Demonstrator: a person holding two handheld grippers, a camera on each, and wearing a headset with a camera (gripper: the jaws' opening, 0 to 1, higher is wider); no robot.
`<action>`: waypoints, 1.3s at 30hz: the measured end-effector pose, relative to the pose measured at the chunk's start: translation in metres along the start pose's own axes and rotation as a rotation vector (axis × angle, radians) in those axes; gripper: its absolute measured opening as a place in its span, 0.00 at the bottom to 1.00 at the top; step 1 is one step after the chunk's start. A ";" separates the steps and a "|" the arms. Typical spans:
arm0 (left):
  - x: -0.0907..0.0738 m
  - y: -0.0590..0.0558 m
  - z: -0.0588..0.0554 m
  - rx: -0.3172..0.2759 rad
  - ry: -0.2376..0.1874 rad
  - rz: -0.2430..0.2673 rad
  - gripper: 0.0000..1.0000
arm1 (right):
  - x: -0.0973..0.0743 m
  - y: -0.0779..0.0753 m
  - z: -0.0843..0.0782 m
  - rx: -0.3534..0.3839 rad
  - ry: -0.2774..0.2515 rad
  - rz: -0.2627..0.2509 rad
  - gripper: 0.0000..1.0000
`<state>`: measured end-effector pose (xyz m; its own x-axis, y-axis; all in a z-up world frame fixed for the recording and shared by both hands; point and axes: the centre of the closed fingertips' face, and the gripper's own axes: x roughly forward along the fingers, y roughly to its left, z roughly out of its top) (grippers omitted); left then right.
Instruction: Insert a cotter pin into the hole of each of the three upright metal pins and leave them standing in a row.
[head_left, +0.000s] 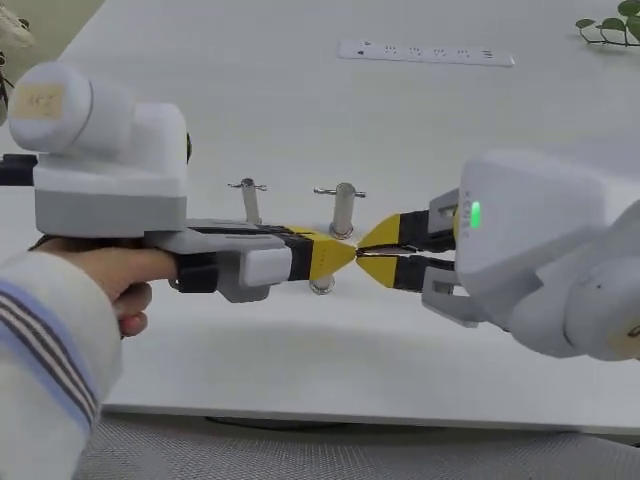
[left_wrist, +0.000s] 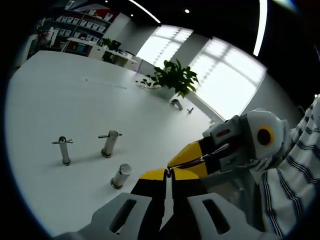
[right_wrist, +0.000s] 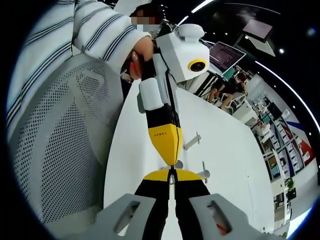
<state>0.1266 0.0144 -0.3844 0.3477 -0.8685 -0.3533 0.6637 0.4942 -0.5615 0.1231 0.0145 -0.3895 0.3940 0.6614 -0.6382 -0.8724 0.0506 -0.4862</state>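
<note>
Head view: left claw and right claw, both closed, meet tip to tip just over the bare metal pin. Left gripper view: it stands upright, left of the tips. Right gripper view: any held cotter pin unclear.

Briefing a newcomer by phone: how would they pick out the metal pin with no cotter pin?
On the white table, three metal pins stand by the left gripper's yellow tongs. Take the pin nearest the tongs: its two neighbours carry cotter pins crosswise, its top is bare.
</note>
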 end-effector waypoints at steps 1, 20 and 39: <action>0.000 -0.001 -0.001 0.013 0.004 0.002 0.00 | 0.000 0.001 0.000 -0.001 -0.002 0.002 0.00; -0.003 0.001 0.000 0.096 0.001 0.032 0.00 | 0.002 -0.001 -0.019 0.118 0.023 0.025 0.14; -0.002 -0.015 0.001 0.428 0.015 -0.038 0.00 | 0.000 -0.002 -0.021 0.434 -0.060 0.094 0.11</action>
<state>0.1163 0.0088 -0.3740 0.3103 -0.8835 -0.3510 0.8920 0.3983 -0.2139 0.1311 -0.0015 -0.4010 0.3010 0.7198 -0.6255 -0.9492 0.2893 -0.1238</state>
